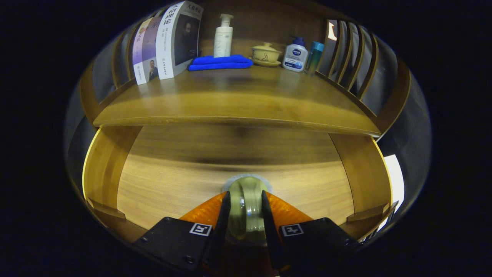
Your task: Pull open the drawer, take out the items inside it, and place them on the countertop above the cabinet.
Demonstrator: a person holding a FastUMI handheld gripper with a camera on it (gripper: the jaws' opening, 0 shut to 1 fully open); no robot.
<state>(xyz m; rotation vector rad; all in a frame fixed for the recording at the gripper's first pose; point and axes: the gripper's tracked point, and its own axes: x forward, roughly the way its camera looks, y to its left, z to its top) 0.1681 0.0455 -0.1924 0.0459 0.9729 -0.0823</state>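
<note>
The wooden drawer point(161, 184) stands pulled open below the countertop point(230, 104). A roll of clear tape point(247, 200) sits upright between my fingers, over the drawer's floor. My gripper point(246, 207) is shut on the roll, with both fingers point(224, 215) pressed against its flat sides. Whether the roll touches the drawer floor is hidden by the fingers.
On the countertop's back edge stand books point(169, 42), a white pump bottle point(223, 36), a folded blue cloth point(221, 62), a lidded ceramic cup point(266, 54), a white and blue bottle point(295, 57) and a teal bottle point(314, 57). Slatted wooden rails point(349, 65) flank both sides.
</note>
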